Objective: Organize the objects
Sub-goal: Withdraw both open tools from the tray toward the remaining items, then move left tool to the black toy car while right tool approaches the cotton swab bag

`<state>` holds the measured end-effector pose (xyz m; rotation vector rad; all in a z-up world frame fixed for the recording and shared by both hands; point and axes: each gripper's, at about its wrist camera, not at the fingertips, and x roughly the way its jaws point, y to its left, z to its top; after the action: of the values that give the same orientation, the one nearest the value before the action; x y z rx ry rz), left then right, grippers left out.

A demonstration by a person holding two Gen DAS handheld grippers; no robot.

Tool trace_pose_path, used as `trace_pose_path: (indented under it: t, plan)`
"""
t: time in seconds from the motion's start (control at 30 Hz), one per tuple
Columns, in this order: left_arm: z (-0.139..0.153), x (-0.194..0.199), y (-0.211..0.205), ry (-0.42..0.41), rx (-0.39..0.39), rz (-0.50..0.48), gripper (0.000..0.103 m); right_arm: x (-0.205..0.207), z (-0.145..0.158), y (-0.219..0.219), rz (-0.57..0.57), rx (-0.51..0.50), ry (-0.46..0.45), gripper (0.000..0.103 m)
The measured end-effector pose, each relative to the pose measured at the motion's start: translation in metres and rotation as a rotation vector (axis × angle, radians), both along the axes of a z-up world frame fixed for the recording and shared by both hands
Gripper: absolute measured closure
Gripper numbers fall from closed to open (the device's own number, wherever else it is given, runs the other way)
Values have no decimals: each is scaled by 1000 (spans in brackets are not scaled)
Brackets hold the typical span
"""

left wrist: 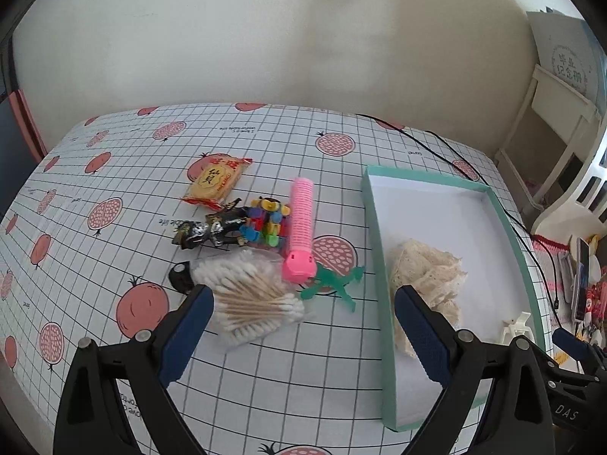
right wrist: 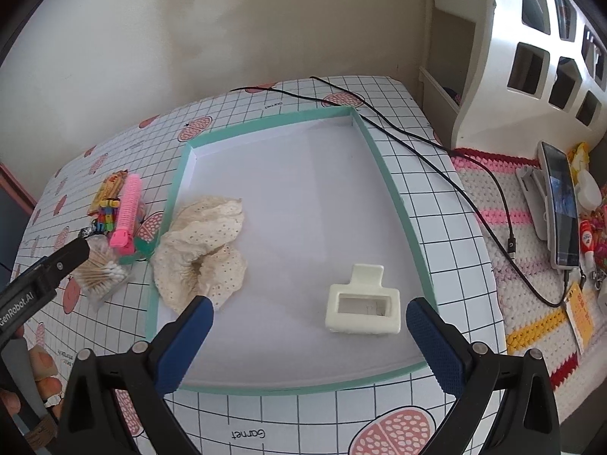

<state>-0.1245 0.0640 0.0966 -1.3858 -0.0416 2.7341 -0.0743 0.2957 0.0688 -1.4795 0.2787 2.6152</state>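
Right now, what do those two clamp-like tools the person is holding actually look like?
Both look alike: each gripper, the left gripper and the right gripper, has two black plastic arms with silver rivets, ending in fingers covered with dark blue textured pads. In the right wrist view the left tool's black side bears white lettering reading "GenRobot.AI". White letters "DAS" show on the black body at the left view's edge.

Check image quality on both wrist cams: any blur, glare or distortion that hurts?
Left wrist view: strong fisheye bending of the tablecloth grid, dark vignette corners, cotton swabs sharp, daylight soft with no glare. Right wrist view: same barrel warp, the tray rim curves, white clip crisp, window side bright but not blown.
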Motion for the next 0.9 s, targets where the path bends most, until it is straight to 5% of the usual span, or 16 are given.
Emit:
trace_pose_path:
  t: [0.53,0.77,0.9]
  plan:
    - [3,-6,-129,-39,44,202,7,-30,16,-108,184,9,21,0]
    - [-7,-54,-151,-91,141,268,7,-80,18,-143,272,0,12,0]
    - [-12,-78,-152,-100,117,281,7,-108,16,-153,306,-6,13,0]
